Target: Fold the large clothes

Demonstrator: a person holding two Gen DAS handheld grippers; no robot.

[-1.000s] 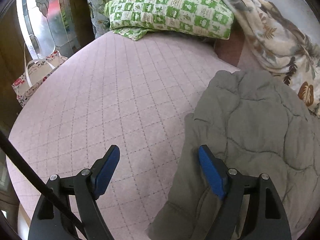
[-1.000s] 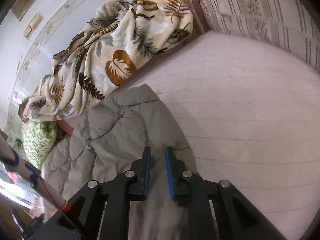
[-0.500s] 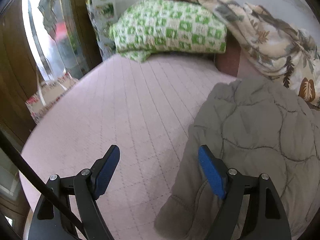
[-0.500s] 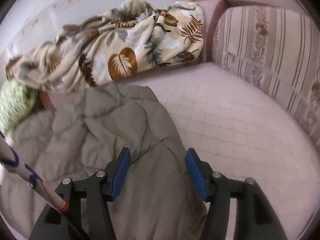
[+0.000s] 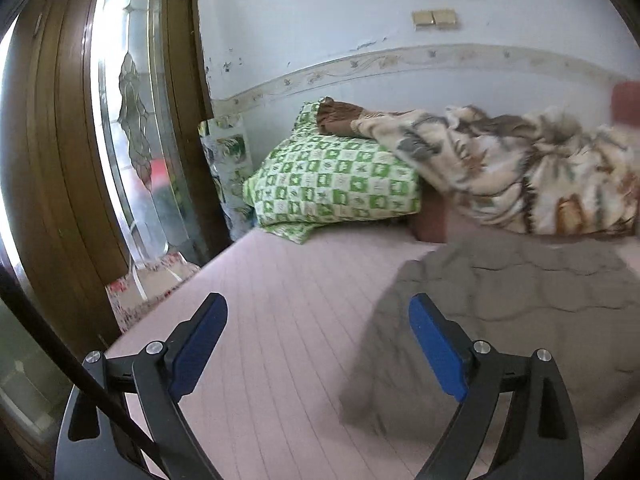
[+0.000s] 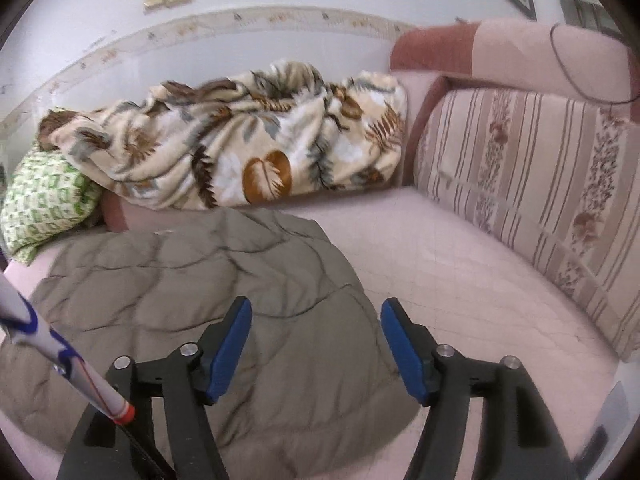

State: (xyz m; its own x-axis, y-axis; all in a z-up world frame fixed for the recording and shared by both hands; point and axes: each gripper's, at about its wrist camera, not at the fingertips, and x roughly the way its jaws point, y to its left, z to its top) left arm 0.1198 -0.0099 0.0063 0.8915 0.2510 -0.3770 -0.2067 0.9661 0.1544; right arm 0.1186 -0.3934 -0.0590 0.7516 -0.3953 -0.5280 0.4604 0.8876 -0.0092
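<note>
Both grippers' jaws just opened, clear of folded quilted garment (image 6: 192, 300).

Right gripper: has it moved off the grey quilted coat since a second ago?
Yes. The right gripper has pulled back and up from the grey quilted coat; the striped cushion now shows in full. Its jaws have just been opening, nothing between them.

Grey-green quilted garment (image 6: 192, 292), pink quilted mattress (image 5: 280, 304), green-checked pillow (image 5: 336, 184), leaf-print blanket (image 6: 248, 152)
</note>
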